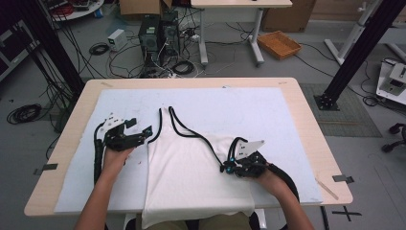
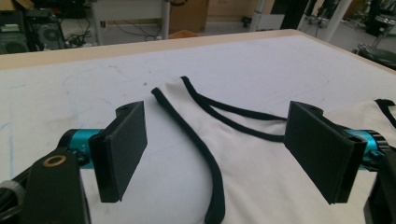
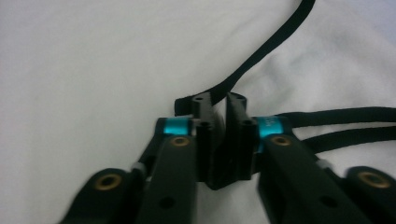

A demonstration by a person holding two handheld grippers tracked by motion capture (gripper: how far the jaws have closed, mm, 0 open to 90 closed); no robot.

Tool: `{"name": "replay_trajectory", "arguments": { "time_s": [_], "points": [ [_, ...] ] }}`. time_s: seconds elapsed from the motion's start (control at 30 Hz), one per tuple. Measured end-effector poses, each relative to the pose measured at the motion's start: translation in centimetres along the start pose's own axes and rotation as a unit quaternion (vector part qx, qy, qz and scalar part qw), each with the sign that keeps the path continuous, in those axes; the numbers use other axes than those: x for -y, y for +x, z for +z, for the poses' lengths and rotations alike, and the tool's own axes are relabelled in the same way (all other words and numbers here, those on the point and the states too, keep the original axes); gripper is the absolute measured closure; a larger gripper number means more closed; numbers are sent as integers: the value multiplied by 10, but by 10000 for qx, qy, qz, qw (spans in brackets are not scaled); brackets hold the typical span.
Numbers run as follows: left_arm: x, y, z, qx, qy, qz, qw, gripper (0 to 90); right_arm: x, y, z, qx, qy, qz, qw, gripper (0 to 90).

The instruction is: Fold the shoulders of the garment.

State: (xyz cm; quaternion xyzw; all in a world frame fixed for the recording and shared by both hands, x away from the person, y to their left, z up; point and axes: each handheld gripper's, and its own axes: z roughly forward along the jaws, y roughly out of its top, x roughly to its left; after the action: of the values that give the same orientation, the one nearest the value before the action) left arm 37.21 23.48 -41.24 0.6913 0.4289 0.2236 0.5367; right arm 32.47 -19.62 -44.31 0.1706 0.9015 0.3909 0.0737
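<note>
Fabric first: a white tank top (image 1: 191,177) lies flat on the white mat (image 1: 268,115) that covers the wooden table (image 1: 306,103), hem hanging over the near edge toward the person, straps pointing away. Its long axis runs from the person straight up the table. Black trim (image 1: 194,134) edges the neckline and armholes, and the 2 straps at the far end have been drawn together toward the left side of the high view.

The right gripper (image 1: 228,166) sits on the shirt's right armhole edge; in its own view the jaws stand nearly together with the black trim (image 3: 261,51) running in between them, so it looks pinched on that binding.

The left gripper (image 1: 136,130) hovers just left of the shirt's left strap (image 2: 196,140), jaws spread wide and holding nothing. That strap lies ahead of and between its fingers (image 2: 123,149), running lengthwise away from them, so my guess is a short drop forward would bracket it.
</note>
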Motion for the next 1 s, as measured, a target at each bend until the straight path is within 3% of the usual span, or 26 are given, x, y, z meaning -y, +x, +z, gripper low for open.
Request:
{"name": "replay_trajectory", "arguments": {
  "time_s": [0.03, 0.07, 0.1, 0.13, 0.2, 0.23, 0.27, 0.3, 0.4, 0.43, 0.47, 0.6, 0.73, 0.8, 0.83, 0.87, 0.9, 1.0],
  "points": [
    [-9, 2, 13, 163, 100, -30, 9998, 216, -1, -4, -7, 93, -394, 365, 9985, 477],
    [-9, 2, 13, 163, 100, -30, 9998, 230, -1, -4, -7, 93, -394, 365, 9985, 477],
    [-13, 4, 21, 219, 194, -56, 9996, 231, -1, -9, -17, 349, -790, 572, 9946, 356],
    [-17, 5, 29, 230, 272, -71, 9993, 231, -1, -9, -17, 349, -790, 572, 9946, 356],
    [-24, 8, 45, 219, 457, -35, 9987, 231, 4, -14, -28, 682, -1091, 782, 9886, 292],
    [-27, 13, 62, 188, 653, -80, 9977, 231, 7, -16, -30, 765, -1122, 813, 9874, 282],
    [-27, 13, 62, 188, 653, -80, 9977, 231, 7, -16, -30, 765, -1122, 813, 9874, 282],
    [-26, 19, 79, 35, 906, -134, 9958, 232, 12, -20, -31, 902, -1113, 955, 9851, 257],
    [-23, 23, 92, -86, 1090, -130, 9939, 252, 14, -23, -32, 953, -1097, 1065, 9836, 257],
    [-21, 25, 103, -147, 1303, -79, 9913, 269, 15, -25, -33, 986, -1103, 1072, 9832, 257],
    [-21, 25, 103, -147, 1303, -79, 9913, 270, 15, -25, -33, 986, -1103, 1072, 9832, 257],
    [-18, 23, 117, -441, 1628, 265, 9853, 312, 16, -25, -33, 1037, -1120, 1077, 9824, 257],
    [-12, 20, 127, -488, 1937, 340, 9793, 424, 19, -23, -35, 1052, -1117, 1101, 9820, 256],
    [-10, 18, 129, -564, 1970, 420, 9779, 445, 21, -23, -36, 1059, -1126, 1130, 9815, 254],
    [-11, 17, 127, -498, 1961, 450, 9783, 533, 22, -24, -38, 1091, -1144, 1175, 9804, 254],
    [-11, 17, 127, -498, 1961, 450, 9783, 678, 22, -24, -38, 1091, -1144, 1175, 9804, 254],
    [-11, 13, 127, -350, 1987, 727, 9767, 773, 23, -24, -39, 1100, -1163, 1232, 9794, 254],
    [-11, 8, 126, -376, 1977, 882, 9756, 845, 25, -24, -42, 1148, -1217, 1266, 9777, 254]
  ]
}}
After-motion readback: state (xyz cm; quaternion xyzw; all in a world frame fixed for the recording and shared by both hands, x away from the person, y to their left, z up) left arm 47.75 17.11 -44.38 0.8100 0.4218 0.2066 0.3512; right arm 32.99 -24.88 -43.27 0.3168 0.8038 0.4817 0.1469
